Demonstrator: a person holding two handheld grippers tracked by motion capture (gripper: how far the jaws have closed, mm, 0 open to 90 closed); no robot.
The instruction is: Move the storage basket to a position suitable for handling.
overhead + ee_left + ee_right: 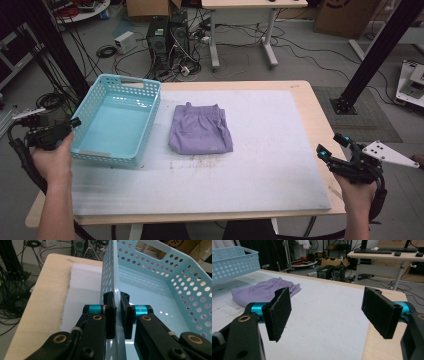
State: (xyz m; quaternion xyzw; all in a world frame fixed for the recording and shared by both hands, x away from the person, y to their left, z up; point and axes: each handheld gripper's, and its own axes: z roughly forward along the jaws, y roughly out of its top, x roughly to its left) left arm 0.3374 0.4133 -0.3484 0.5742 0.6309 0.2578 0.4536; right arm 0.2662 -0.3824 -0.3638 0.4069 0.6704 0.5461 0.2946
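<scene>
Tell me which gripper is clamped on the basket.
The left gripper: its jaws pinch the blue basket's side wall. The right gripper is open.

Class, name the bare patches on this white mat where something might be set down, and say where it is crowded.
Free: the wide stretch right of the folded purple cloth, and the front strip. Crowded: the left, where the light-blue perforated plastic basket sits close beside the cloth on the white foam mat.

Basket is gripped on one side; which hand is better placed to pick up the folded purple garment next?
Right. The right gripper is open with nothing between its fingers, facing the purple garment. The left gripper is shut on the basket wall.
</scene>
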